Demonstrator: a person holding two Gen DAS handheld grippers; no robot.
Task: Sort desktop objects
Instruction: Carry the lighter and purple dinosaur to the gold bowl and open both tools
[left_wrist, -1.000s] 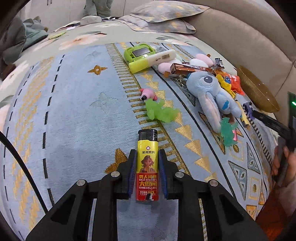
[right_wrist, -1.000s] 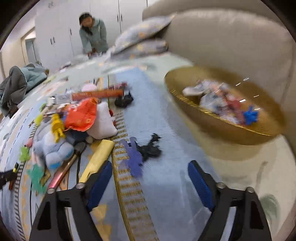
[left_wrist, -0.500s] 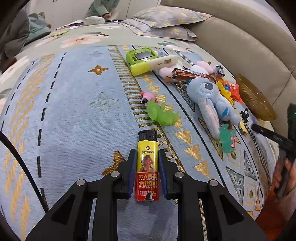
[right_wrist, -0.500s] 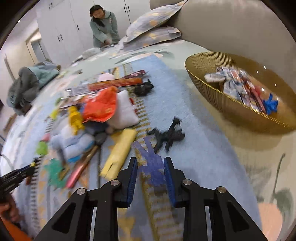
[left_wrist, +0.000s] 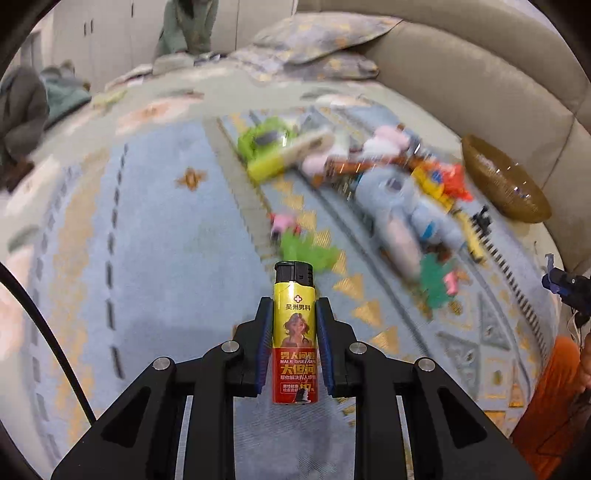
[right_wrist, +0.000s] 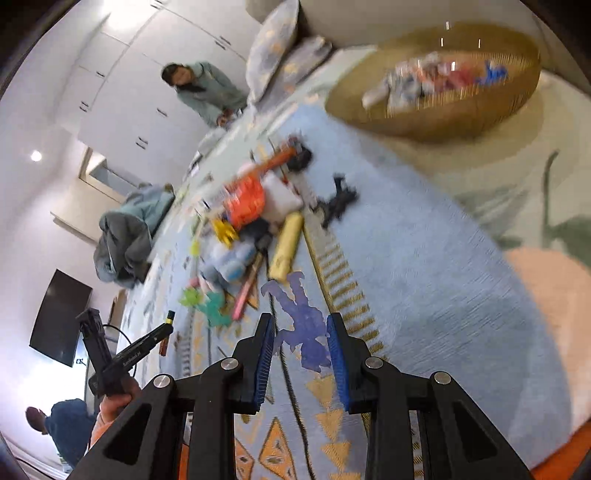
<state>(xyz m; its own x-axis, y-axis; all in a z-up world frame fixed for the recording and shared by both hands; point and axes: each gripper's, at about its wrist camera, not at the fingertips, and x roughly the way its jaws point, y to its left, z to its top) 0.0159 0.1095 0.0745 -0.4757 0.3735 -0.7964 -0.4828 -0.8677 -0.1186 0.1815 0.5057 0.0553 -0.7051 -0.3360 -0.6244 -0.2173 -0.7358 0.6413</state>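
While L gripper (left_wrist: 294, 328) clamps lighter (left_wrist: 294, 332) | R gripper (right_wrist: 301, 354) pinches purple figure (right_wrist: 303, 332)

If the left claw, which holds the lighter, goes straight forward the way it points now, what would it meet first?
Probably the green toy: it lies on the blue rug just beyond the tip of the lighter held in the left claw. The picture is blurred, so depth and height above the rug are uncertain.

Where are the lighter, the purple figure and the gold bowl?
lighter (left_wrist: 294, 334), left wrist view, yellow label.
purple figure (right_wrist: 306, 328), right wrist view, torso.
gold bowl (right_wrist: 436, 118), right wrist view, outer wall.
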